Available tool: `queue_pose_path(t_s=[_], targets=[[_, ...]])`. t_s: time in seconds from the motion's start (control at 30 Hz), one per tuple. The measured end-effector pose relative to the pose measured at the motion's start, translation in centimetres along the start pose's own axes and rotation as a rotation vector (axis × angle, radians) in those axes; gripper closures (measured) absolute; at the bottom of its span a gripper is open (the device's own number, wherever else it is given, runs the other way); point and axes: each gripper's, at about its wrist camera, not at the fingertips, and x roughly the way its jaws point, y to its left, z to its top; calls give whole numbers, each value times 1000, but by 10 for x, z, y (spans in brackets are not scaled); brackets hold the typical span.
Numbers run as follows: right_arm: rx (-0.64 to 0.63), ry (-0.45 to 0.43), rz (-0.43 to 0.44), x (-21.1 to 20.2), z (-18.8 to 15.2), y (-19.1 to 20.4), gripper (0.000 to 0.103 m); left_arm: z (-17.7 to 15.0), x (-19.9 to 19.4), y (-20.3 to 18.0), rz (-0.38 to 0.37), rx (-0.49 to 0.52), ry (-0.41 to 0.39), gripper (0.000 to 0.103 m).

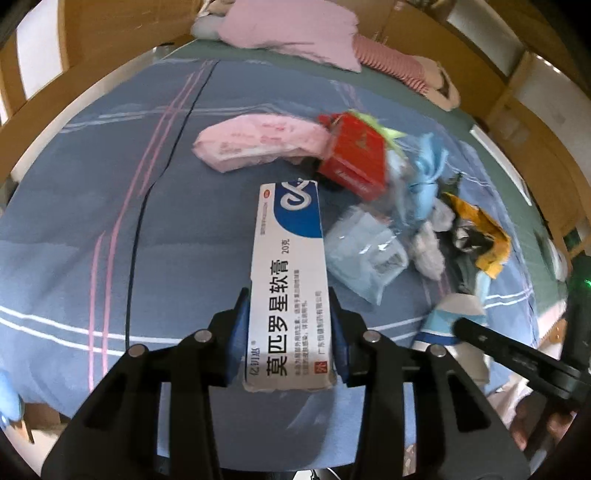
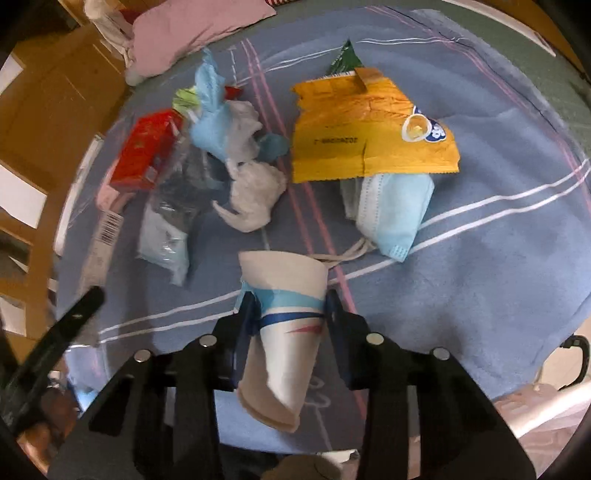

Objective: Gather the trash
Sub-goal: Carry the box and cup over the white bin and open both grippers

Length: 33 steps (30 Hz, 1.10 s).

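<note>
My left gripper (image 1: 290,295) is shut on a long white and blue ointment box (image 1: 288,280) and holds it above the blue bedsheet. My right gripper (image 2: 288,299) is shut on a crushed white paper cup with blue bands (image 2: 284,328); the cup also shows in the left wrist view (image 1: 450,317). Trash lies in a pile on the bed: a red box (image 1: 354,158) (image 2: 147,151), a pink tissue pack (image 1: 255,142), a yellow snack wrapper (image 2: 369,129), a blue face mask (image 2: 395,210), crumpled tissue (image 2: 251,195) and a clear plastic bag (image 1: 365,254).
A blue striped sheet (image 1: 110,221) covers the bed. A pink pillow (image 1: 291,29) lies at the far end. Wooden bed rails (image 1: 524,122) run along the sides. A light blue glove (image 2: 210,110) lies in the pile.
</note>
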Motion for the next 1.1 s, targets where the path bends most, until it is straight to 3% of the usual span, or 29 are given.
queue_pose_path(t_s=[0.1,0.27,0.33,0.53,0.67,0.73,0.77,0.8,0.87,0.93,0.97,1.03,1.1], targets=[[-18,-37,28,-12,-2,5,65,3,-2,11,-19,-35,5,64],[-65,-144,36,-50,-6,7,65,-1,-19,21,-39,-74,-74,64],[-72,-196,87,-75,-11,4,65,-5,-29,20,-64,-78,-108,64],[-120,-340,76,-164,-47,-32,65,-33,-54,-3,-90,12,-169,64],[-108,-326,9,-182,-85,-67,64,-61,-81,-21,-190,52,-206,64],[-114,-217,-69,-166,-110,-86,61,-77,-93,-34,-298,63,-196,64],[-118,-186,-82,-162,-116,-90,60,-87,-99,-48,-353,92,-177,64],[-115,-156,-104,-154,-123,-98,53,-94,-101,-60,-378,126,-158,64],[-68,-188,-149,-160,-133,-116,41,-114,-112,-96,-430,251,-124,64],[18,-302,-191,-186,-134,-133,29,-134,-121,-127,-464,370,-109,64],[93,-404,-219,-212,-134,-147,27,-147,-126,-148,-497,447,-83,64],[145,-475,-211,-236,-135,-160,22,-166,-125,-173,-565,528,-23,63],[186,-513,-176,-256,-131,-174,20,-192,-120,-200,-633,631,66,57]])
